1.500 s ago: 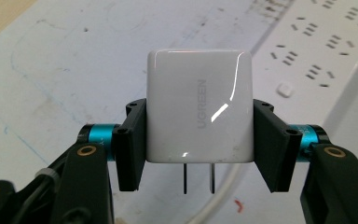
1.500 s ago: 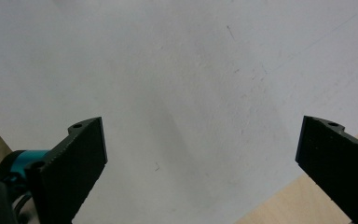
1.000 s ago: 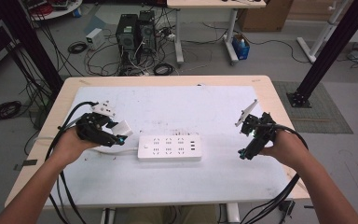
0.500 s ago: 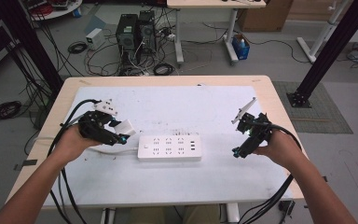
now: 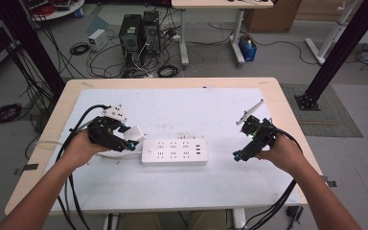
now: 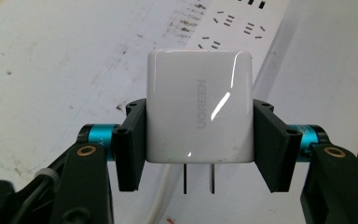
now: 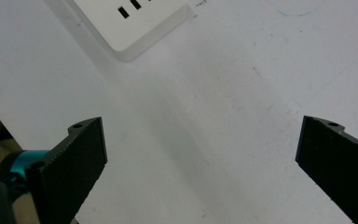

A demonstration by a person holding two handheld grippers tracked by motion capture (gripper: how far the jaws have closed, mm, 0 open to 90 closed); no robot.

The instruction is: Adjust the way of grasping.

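We see the left gripper [image 6: 200,140] clamped on both sides of a white charger [image 6: 199,107], its two prongs pointing back toward the camera. The charger hangs just left of the white power strip [image 5: 174,152], which lies mid-counter [image 5: 172,201]. Well to the strip's right, the right gripper [image 7: 200,154] hovers over the bare white surface, jaws spread wide and holding nothing, one end of the strip just ahead of them.
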